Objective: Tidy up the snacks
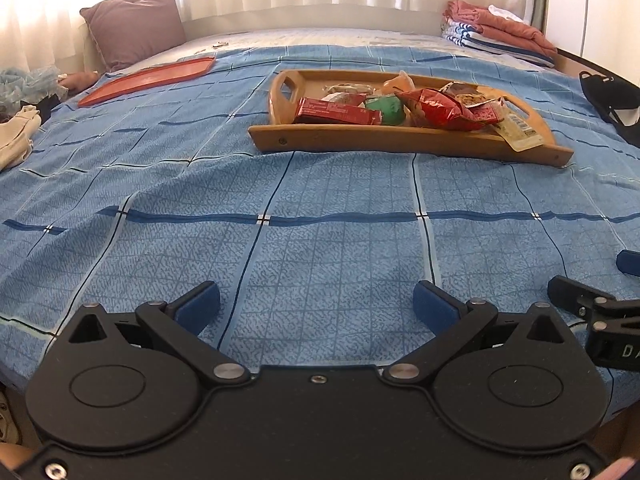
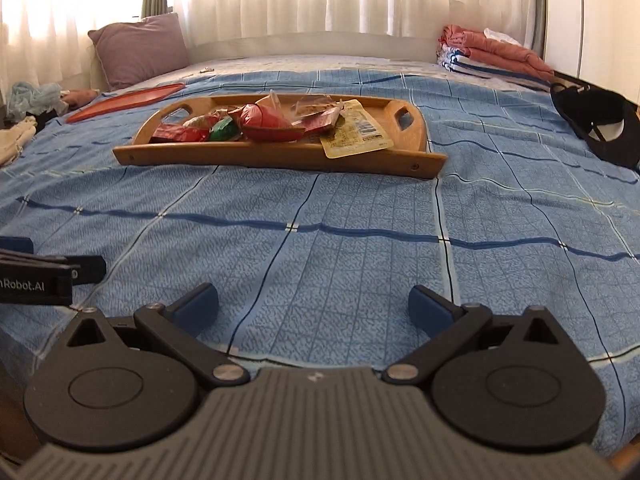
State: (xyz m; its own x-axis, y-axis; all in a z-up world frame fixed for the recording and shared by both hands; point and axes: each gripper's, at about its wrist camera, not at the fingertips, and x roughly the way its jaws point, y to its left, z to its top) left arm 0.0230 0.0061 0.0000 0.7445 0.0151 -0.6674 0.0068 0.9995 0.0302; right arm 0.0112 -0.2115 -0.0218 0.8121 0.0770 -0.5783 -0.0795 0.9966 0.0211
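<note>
My left gripper [image 1: 316, 300]: low over the near part of the bed, its blue-padded fingers spread wide apart with nothing between them.
My right gripper [image 2: 314, 300]: just beside the left one, level with it, fingers likewise spread wide and holding nothing.
Bed cover [image 1: 320, 240]: blue checked cloth with darker stripes, lying under both my grippers and stretching away ahead.
Wooden tray [image 1: 360, 140]: rests on the cover well ahead of me, with a cut-out handle at each end.
Snacks: heaped together inside the tray, touching and overlapping.
Red bar wrapper [image 1: 336, 112]: lies toward the tray's left end.
Green packet [image 1: 386, 109]: just right of the red bar.
Red crinkled bag [image 1: 440, 110]: near the tray's middle.
Yellow sachet [image 2: 356, 134]: has a barcode, and hangs out over the tray's near rim.
Red flat tray [image 1: 148, 80]: lies further back on the left, well apart from the wooden one.
Purple pillow [image 1: 134, 26]: upright at the far left.
Folded towels [image 1: 496, 32]: stacked at the far right.
Black cap [image 2: 596, 120]: on the right edge of the bed.
</note>
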